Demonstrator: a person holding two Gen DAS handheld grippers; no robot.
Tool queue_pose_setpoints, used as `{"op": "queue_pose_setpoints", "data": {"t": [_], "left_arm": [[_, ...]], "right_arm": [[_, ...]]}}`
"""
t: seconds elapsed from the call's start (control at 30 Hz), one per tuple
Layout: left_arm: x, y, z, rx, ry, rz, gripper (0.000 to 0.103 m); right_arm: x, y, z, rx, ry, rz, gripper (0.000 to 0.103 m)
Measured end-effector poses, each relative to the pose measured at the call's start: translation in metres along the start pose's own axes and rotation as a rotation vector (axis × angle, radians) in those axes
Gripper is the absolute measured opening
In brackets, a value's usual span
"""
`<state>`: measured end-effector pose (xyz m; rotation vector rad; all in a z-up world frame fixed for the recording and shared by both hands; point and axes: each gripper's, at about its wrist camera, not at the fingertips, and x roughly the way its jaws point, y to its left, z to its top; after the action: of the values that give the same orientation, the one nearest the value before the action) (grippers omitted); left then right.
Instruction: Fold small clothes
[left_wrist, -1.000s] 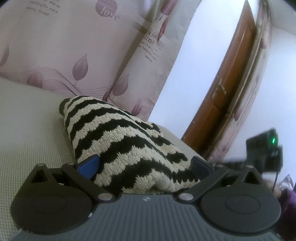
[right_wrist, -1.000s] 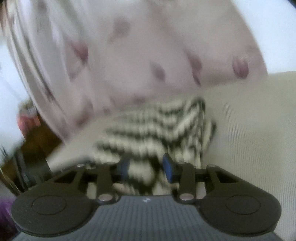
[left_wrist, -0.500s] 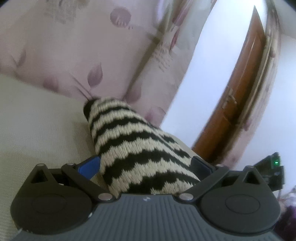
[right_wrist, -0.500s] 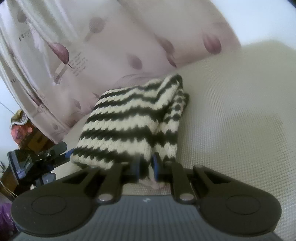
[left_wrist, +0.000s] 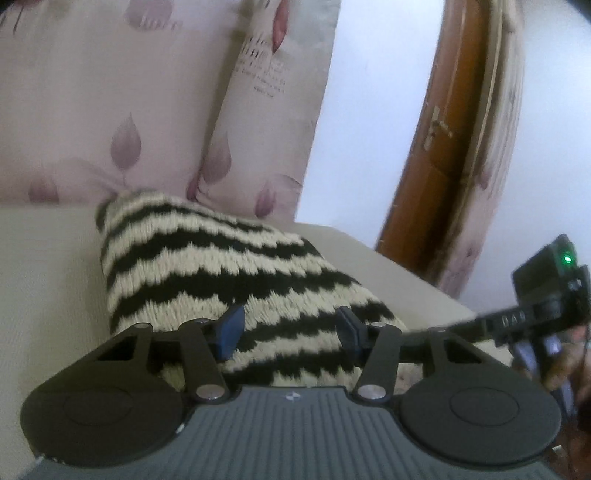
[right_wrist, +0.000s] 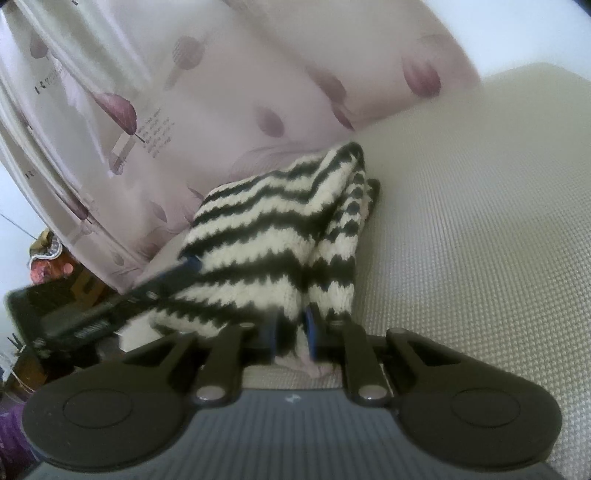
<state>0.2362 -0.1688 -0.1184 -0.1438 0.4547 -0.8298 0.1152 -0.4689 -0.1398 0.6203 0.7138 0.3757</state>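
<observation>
A small knitted garment with black and cream zigzag stripes (left_wrist: 207, 266) lies folded on a beige textured surface (right_wrist: 461, 229). My left gripper (left_wrist: 288, 328) is partly closed, its blue pads on either side of the garment's near edge with a wide gap between them. My right gripper (right_wrist: 291, 328) is shut on the near corner of the garment (right_wrist: 266, 236), with a fold hanging between the pads. The left gripper shows in the right wrist view (right_wrist: 122, 299) at the garment's left side. The right gripper shows in the left wrist view (left_wrist: 546, 295) at the right.
A pink floral curtain (left_wrist: 110, 110) hangs behind the surface. A brown wooden door (left_wrist: 443, 147) stands at the right in the left wrist view. Dark furniture and clutter (right_wrist: 44, 258) sit at the left beyond the surface edge in the right wrist view.
My left gripper's jaws have narrowed from wide open around the garment. My right gripper closed on the garment's corner and holds it. Both moved closer to each other.
</observation>
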Motion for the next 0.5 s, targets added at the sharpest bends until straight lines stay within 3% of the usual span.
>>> {"op": "queue_pose_setpoints", "data": {"t": [0.1, 0.2, 0.27, 0.33, 0.5], "left_arm": [[0.001, 0.006, -0.002, -0.026, -0.002, -0.021, 0.056], [0.002, 0.009, -0.003, -0.041, -0.007, -0.037, 0.057], [0.002, 0.010, -0.004, -0.045, -0.011, -0.038, 0.057], [0.001, 0.007, -0.003, -0.046, -0.014, -0.040, 0.057], [-0.004, 0.011, -0.005, -0.065, -0.023, -0.051, 0.057]], "right_arm": [[-0.009, 0.009, 0.016, -0.006, -0.026, -0.018, 0.019], [-0.019, 0.045, 0.051, -0.146, -0.141, -0.022, 0.019], [-0.005, 0.067, 0.075, -0.214, -0.159, -0.026, 0.019], [0.027, 0.085, 0.094, -0.298, -0.122, -0.026, 0.019], [0.121, 0.098, 0.114, -0.485, 0.008, -0.181, 0.018]]}}
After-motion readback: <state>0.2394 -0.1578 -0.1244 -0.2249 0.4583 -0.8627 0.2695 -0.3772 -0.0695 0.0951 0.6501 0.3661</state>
